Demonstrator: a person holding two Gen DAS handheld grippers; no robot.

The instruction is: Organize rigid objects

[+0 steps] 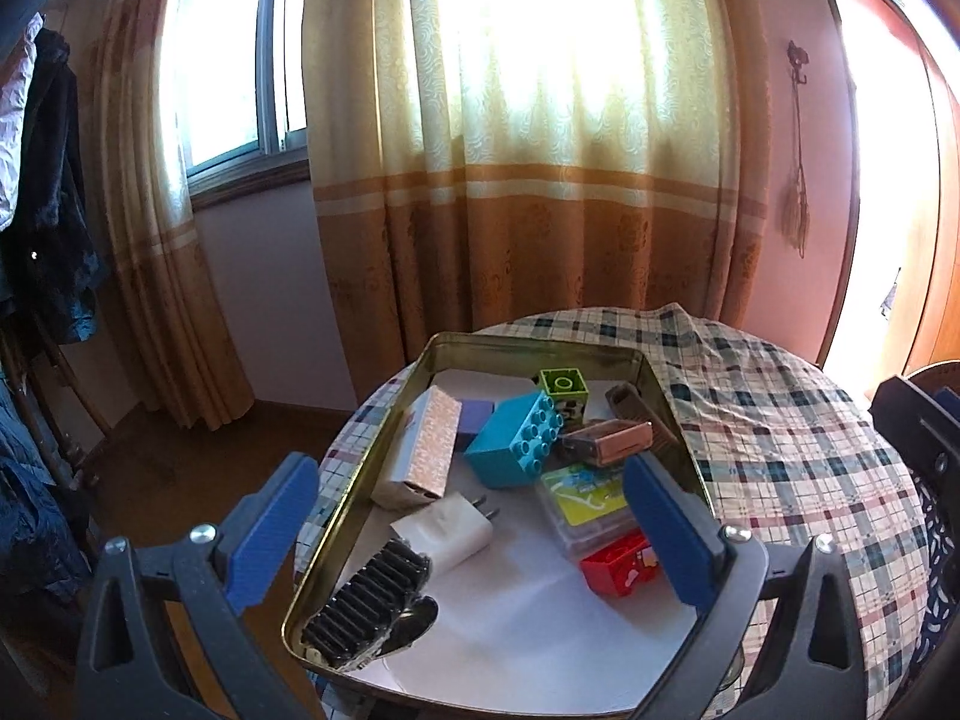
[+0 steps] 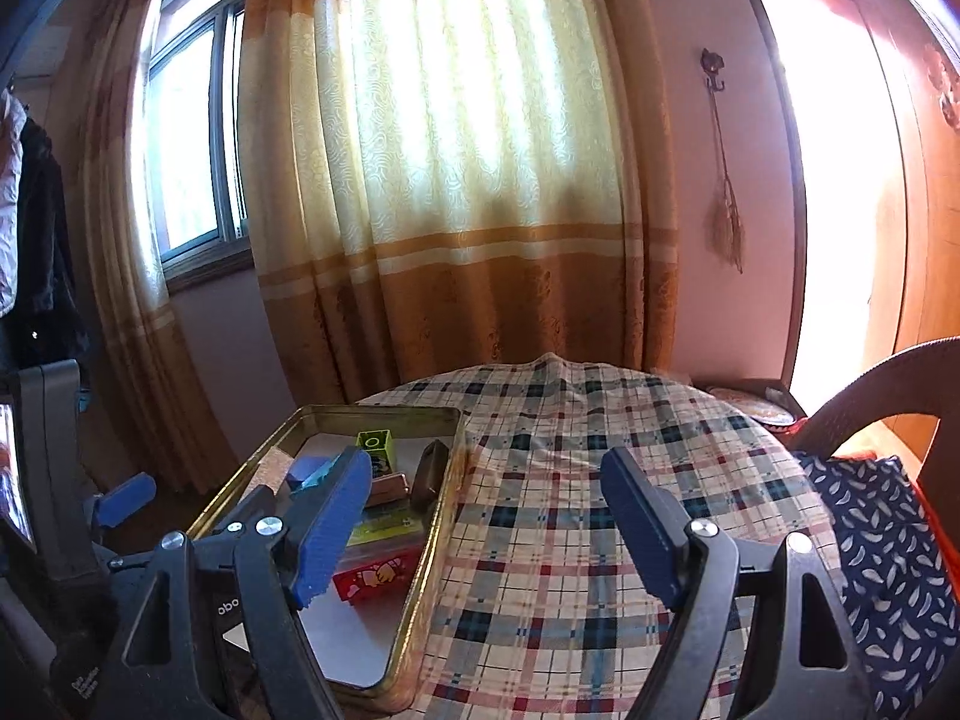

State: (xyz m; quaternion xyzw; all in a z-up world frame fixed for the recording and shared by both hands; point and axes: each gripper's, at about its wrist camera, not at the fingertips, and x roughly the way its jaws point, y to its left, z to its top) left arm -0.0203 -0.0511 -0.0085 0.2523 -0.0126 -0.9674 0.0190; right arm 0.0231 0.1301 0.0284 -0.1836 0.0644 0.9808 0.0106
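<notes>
While both grippers hover with fingers apart and nothing between them, a metal tray (image 1: 360, 474) sits on a round table with a plaid cloth (image 1: 798, 456). From the left gripper (image 1: 474, 516), a teal block (image 1: 510, 450) lies at twelve o'clock, a black comb (image 1: 366, 600) at seven. The right gripper (image 2: 486, 516) hangs over bare cloth, tray at nine o'clock.

Yellow and brown curtains (image 1: 528, 180) are hanging over a bright window (image 1: 228, 78). Dark clothes (image 1: 54, 192) are hanging at the left. A checked cloth (image 2: 600, 510) is covering the tabletop. A tassel (image 2: 726, 222) is hanging on the pink wall (image 2: 678, 120).
</notes>
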